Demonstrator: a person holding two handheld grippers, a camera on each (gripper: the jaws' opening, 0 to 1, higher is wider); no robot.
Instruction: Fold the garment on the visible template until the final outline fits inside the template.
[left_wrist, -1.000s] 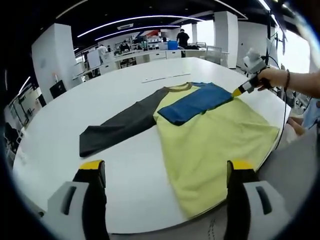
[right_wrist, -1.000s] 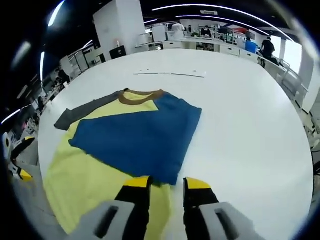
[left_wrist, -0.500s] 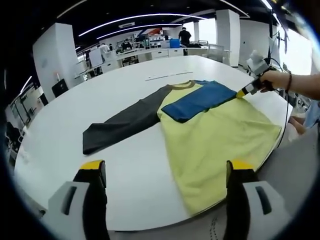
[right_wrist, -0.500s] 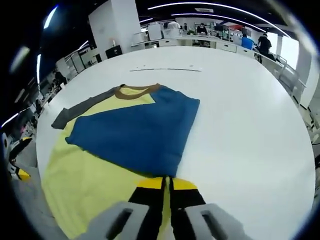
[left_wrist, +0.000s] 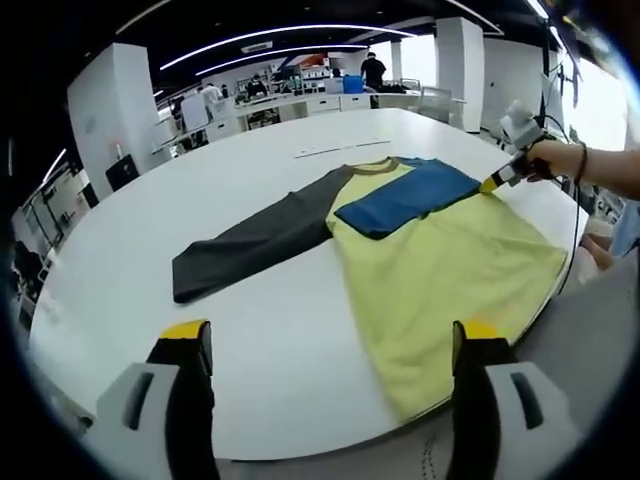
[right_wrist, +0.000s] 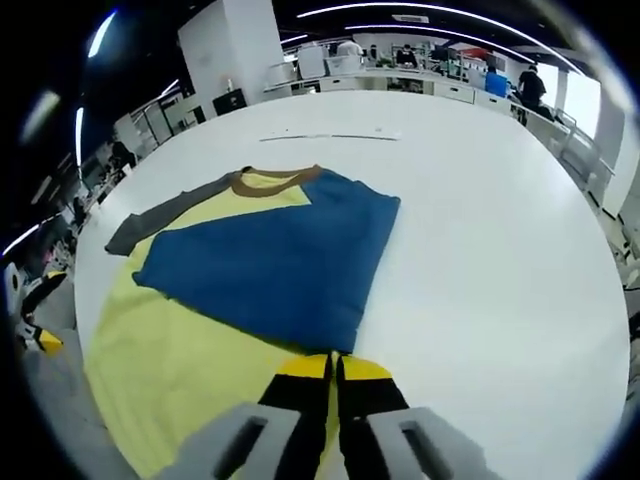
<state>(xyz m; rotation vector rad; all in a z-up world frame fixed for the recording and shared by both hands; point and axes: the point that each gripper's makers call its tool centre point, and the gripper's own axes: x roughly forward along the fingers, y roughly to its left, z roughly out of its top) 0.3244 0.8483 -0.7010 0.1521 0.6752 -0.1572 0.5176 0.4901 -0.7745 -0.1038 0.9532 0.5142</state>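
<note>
Open-plan office, big white round bench. Shirt flat on bench, yellow body, blue sleeve folded across chest, grey sleeve out to side.

Right gripper: fingers pinched together on yellow edge just beside blue sleeve corner. Left gripper: fingers wide apart, holding nothing, near bench edge.

Tip: keep pinch low, drag flat, avoid bunching. Left probably takes grey sleeve next. Template outline not discernible.

Our left tool has two black jaws with yellow tips, each set in a light grey housing. Our right tool has the same black jaws, yellow tips and grey housings; in the left gripper view its body is pale grey. Our right hand wears a dark band at the wrist.
</note>
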